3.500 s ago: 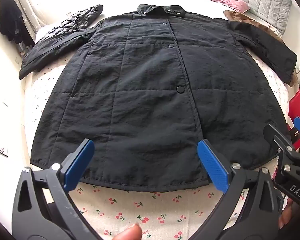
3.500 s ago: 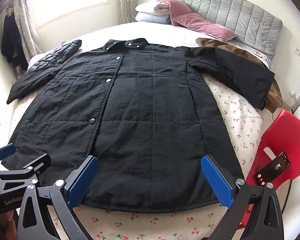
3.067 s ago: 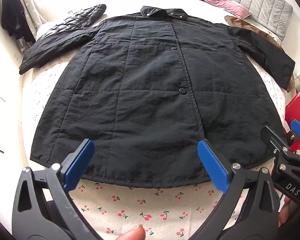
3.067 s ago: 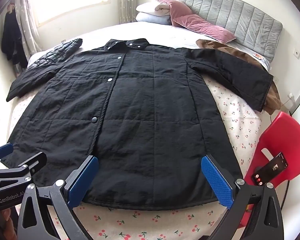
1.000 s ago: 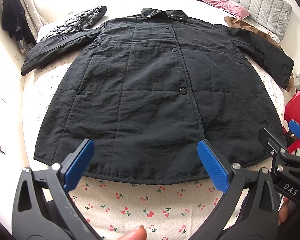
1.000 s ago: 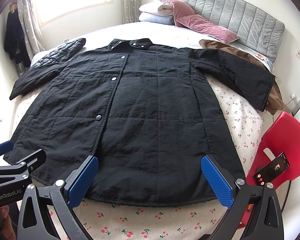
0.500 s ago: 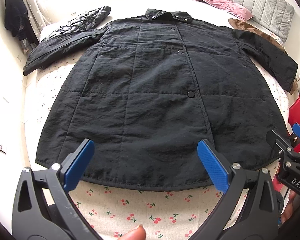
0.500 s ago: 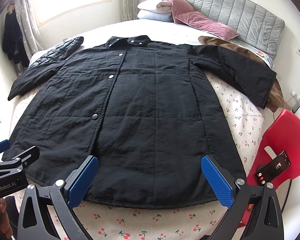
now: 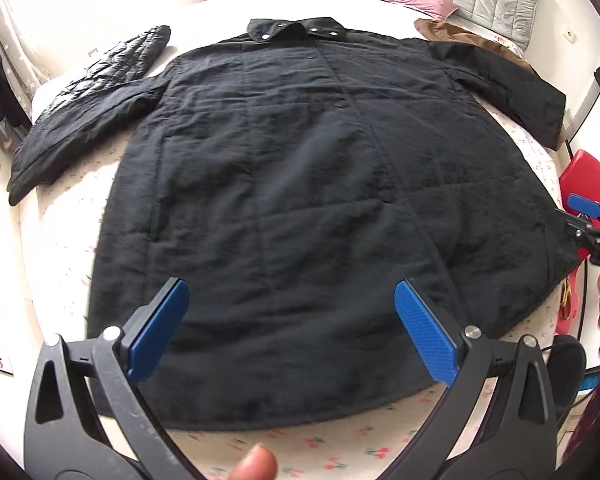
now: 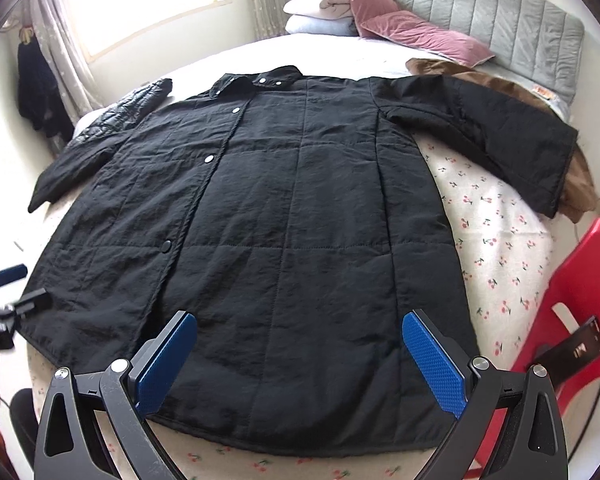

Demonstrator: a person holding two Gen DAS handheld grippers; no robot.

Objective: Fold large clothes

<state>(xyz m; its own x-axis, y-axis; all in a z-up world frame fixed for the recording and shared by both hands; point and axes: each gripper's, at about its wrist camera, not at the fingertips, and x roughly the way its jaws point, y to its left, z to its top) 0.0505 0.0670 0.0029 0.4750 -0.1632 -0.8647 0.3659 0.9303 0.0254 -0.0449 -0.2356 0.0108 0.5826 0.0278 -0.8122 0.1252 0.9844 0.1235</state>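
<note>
A long black quilted coat (image 9: 300, 184) lies flat and face up on the bed, snaps shut, collar at the far end, both sleeves spread out; it also shows in the right wrist view (image 10: 292, 216). My left gripper (image 9: 292, 332) is open and empty, hovering over the hem's left half. My right gripper (image 10: 300, 360) is open and empty, hovering over the hem's right half. Each gripper shows at the edge of the other's view: the right one (image 9: 588, 216), the left one (image 10: 4, 284).
The cherry-print bedsheet (image 10: 496, 232) shows around the coat. A shiny black puffer jacket (image 10: 128, 108) lies under the left sleeve, a brown garment (image 10: 576, 184) under the right sleeve. A red chair (image 10: 580, 280) with a phone (image 10: 572, 348) stands at the right. Pillows (image 10: 380, 16) lie by the headboard.
Both grippers have moved forward over the hem and drifted apart. The left view is blurred from motion. The coat has not moved and both grippers stay open.
</note>
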